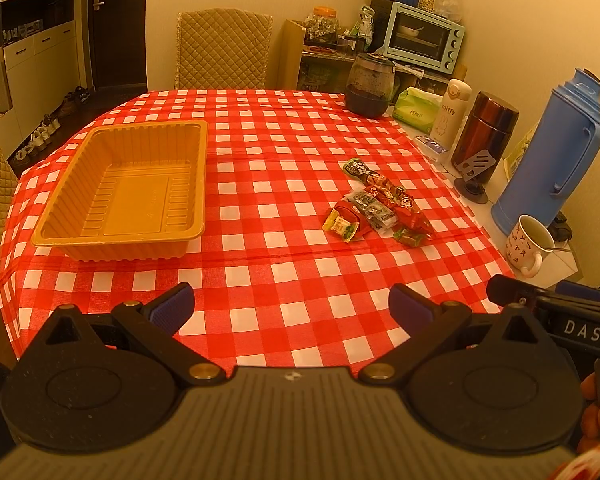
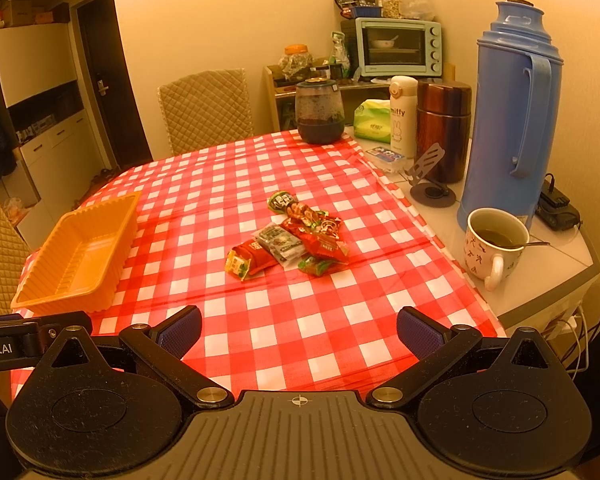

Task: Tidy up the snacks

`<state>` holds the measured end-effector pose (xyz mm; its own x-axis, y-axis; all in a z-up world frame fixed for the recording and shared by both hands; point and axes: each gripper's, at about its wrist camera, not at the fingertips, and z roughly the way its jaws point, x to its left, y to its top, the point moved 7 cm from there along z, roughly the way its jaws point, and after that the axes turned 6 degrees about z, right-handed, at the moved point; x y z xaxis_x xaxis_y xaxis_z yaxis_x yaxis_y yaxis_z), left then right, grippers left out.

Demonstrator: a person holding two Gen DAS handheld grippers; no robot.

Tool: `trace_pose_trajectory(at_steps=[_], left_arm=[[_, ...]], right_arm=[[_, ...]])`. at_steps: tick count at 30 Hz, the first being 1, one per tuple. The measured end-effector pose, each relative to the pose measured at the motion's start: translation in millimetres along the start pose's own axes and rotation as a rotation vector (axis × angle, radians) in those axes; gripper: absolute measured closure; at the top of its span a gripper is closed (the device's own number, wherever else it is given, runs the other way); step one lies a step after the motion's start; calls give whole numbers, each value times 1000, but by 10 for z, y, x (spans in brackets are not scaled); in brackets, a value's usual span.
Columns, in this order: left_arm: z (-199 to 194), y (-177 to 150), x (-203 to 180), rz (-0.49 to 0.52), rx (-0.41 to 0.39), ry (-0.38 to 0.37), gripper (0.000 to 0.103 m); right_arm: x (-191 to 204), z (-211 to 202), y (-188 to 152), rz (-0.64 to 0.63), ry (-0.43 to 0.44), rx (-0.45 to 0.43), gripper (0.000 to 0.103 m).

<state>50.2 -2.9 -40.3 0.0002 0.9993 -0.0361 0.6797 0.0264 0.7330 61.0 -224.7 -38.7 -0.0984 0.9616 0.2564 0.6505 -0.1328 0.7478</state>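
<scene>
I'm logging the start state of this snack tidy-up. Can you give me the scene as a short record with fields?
surface: table with red-and-white checked cloth
container: orange plastic tray, nothing in it, on the left
snacks: pile of wrapped snacks lying loose on the cloth, apart from the tray
left gripper: fingers wide apart, holding nothing, above the near edge
right gripper: fingers wide apart, holding nothing
beside the cloth: mug with a spoon, blue thermos
progress: no snack in the tray yet
</scene>
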Motion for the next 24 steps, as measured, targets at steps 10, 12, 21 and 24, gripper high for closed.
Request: trace_pose_trajectory(at_steps=[10, 12, 21, 24], left_arm=[[0, -3, 3, -1, -1, -2, 1], [-1, -3, 2, -1, 0, -1, 1], [19, 54, -19, -28, 3, -29, 1], [84, 83, -24, -35, 2, -46, 1]], right_arm=[[-2, 2, -1, 1, 0, 1, 0], [0, 3, -2, 1, 0, 0, 0], [-114, -1, 32, 19, -14, -14, 0], [-167, 19, 53, 32, -29, -28, 0]])
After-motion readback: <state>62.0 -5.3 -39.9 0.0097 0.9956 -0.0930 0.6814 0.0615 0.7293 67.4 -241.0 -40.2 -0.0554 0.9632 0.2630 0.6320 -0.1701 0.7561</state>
